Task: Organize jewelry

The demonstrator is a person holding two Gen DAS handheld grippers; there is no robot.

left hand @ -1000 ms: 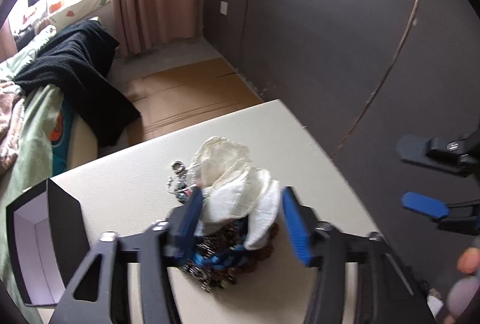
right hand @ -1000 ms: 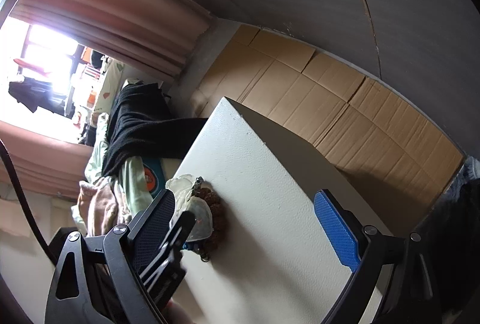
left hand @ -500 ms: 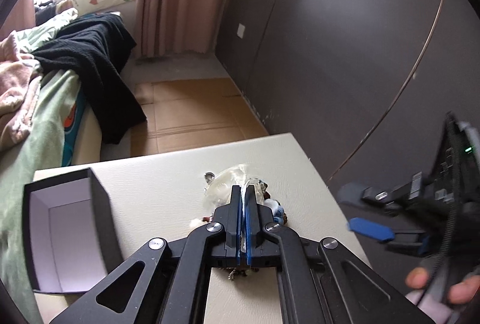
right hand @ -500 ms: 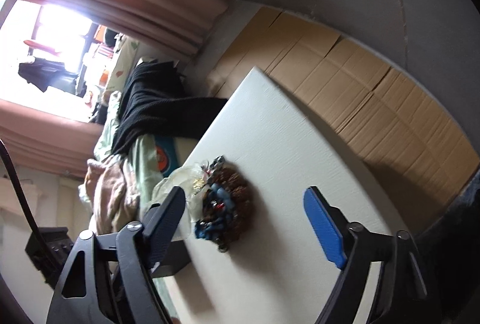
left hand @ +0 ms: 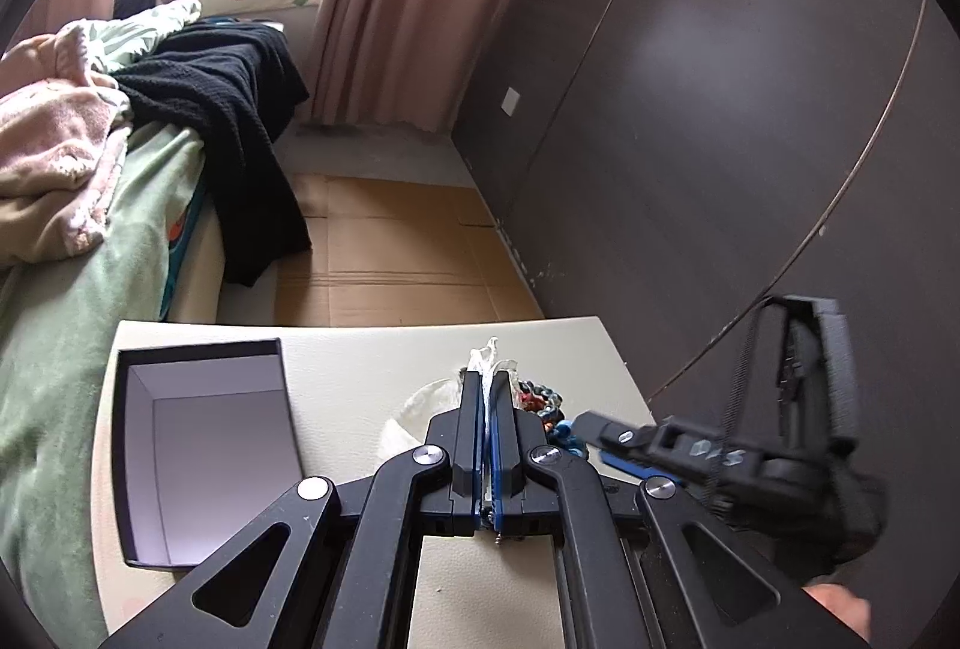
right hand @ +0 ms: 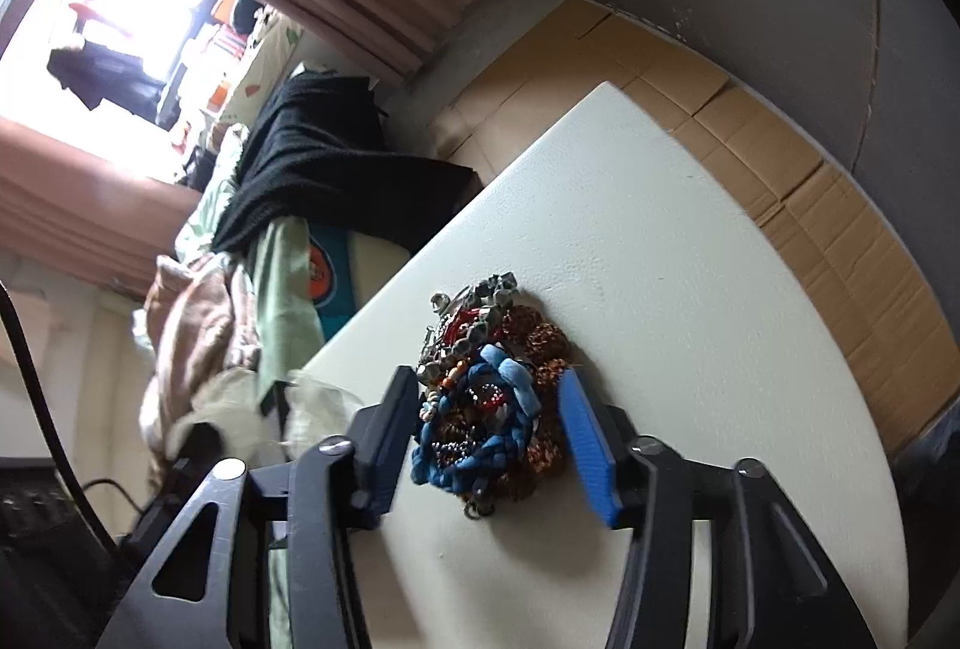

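Note:
A tangled heap of jewelry (right hand: 489, 397), with blue, brown and silver beads and chains, lies on the cream table (right hand: 690, 289). My right gripper (right hand: 489, 403) is open, its two fingers on either side of the heap. My left gripper (left hand: 487, 391) is shut on a thin whitish pouch (left hand: 489, 352), lifted off the heap; more of the pouch (left hand: 414, 409) hangs beside the fingers. The heap shows just right of the left fingers (left hand: 540, 400). The right gripper also shows in the left wrist view (left hand: 606, 439).
An open dark box with a pale inside (left hand: 204, 445) stands on the table's left part. A bed with green sheets (left hand: 90, 319), a black cloth (left hand: 240, 108) and cardboard on the floor (left hand: 384, 253) lie beyond the table's far edge.
My left gripper closed on the pouch and pulled it up off the heap. My right gripper moved in and now straddles the uncovered jewelry.

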